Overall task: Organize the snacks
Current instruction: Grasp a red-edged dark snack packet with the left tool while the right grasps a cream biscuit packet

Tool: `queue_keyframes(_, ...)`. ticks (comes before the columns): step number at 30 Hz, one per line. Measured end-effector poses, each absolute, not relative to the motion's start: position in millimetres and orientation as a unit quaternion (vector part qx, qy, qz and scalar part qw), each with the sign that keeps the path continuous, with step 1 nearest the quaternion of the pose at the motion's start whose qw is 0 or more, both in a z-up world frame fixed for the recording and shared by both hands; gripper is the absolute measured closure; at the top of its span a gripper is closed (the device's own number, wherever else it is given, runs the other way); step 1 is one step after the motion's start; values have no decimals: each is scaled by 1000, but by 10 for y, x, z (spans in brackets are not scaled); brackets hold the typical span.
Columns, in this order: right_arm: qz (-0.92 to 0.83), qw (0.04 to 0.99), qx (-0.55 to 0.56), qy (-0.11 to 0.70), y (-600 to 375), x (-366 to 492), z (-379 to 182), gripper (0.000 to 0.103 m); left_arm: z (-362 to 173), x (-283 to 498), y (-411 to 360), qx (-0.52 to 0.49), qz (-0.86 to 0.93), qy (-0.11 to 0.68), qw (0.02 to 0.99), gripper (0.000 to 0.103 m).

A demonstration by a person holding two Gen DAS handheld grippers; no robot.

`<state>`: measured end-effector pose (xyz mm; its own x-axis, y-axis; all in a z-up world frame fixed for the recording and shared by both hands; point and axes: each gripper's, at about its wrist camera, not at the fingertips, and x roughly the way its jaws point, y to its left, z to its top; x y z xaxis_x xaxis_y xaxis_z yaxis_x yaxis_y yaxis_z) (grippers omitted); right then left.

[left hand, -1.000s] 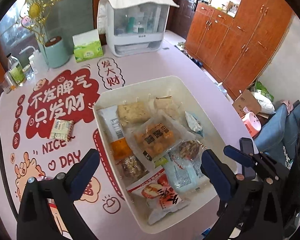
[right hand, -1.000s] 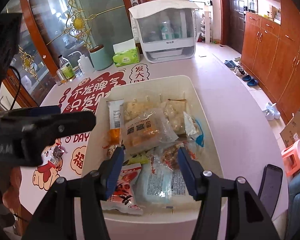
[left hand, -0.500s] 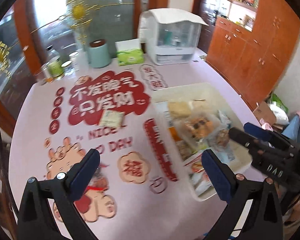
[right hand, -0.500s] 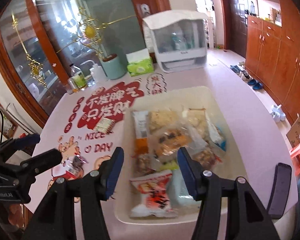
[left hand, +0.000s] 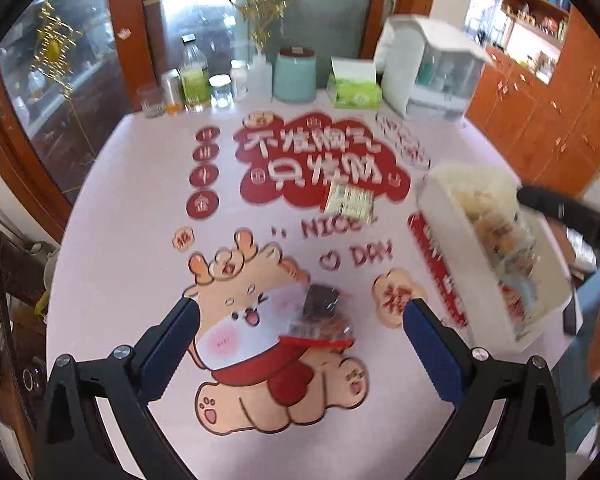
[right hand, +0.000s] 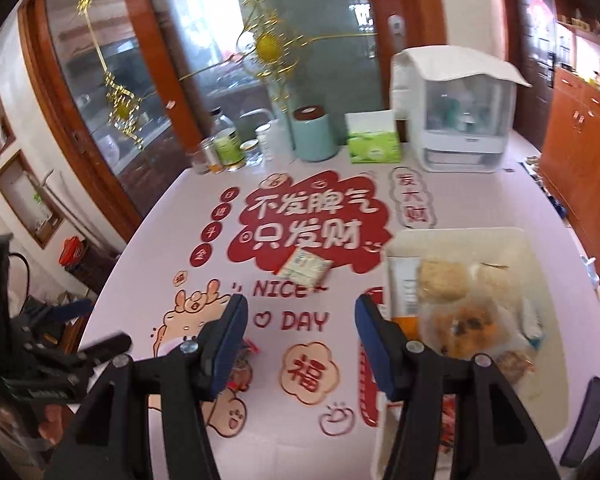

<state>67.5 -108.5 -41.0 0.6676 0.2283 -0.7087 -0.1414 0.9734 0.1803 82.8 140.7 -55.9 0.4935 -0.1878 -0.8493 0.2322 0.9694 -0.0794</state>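
Note:
A white bin (left hand: 452, 240) (right hand: 456, 236) full of snack packets stands at the right of the pink table. A clear packet of dark snacks (left hand: 320, 316) lies on the cartoon print, between and just beyond the open jaws of my left gripper (left hand: 300, 340). In the right wrist view this packet (right hand: 242, 364) shows partly behind the left finger. A small green-and-white packet (left hand: 350, 200) (right hand: 306, 266) lies on the red print near the table's middle. My right gripper (right hand: 300, 336) is open and empty, above the table left of the bin.
At the table's far edge stand bottles and jars (right hand: 224, 148), a teal canister (right hand: 314, 132), a green tissue box (right hand: 374, 144) and a white covered rack (right hand: 460, 120). Wooden cabinets (left hand: 548, 120) line the right wall. A phone (right hand: 588, 420) lies at the right edge.
Both grippers have swung left, away from the bin. The left gripper now faces the dark snack packet on the cartoon print. Both stay open.

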Motion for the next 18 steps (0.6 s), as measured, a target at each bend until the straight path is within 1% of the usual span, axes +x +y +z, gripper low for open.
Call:
queue_keyframes(3,106,903,45,414,-948,800,-525,47,-922,912,1394,43,-132,525,840,2)
queue_keyframes(6,104,895,30,433,-873,934,-665,47,-1319,1004,1372,14,-126,574,809,2)
queue_keyframes(12,117,874,-33,470,-828,1248,-985,47,-1681,1194,1123,6,-109,586,803,3)
queue_keyframes(14,131,861,-38,490,-844,1406,-1092,47,-1802,1303,979,15,-102,586,804,8)
queue_keyframes(16,142,850,-51,504,-848,1581,-1186,47,-1913,1400,873,26,-96,592,800,23)
queue_keyframes(17,146,846,-58,509,-846,1660,-1220,47,-1960,1441,843,26,-92,597,796,27)
queue_keyframes(18,150,841,-69,516,-842,1774,-1267,47,-2008,1475,834,22,-87,603,793,35)
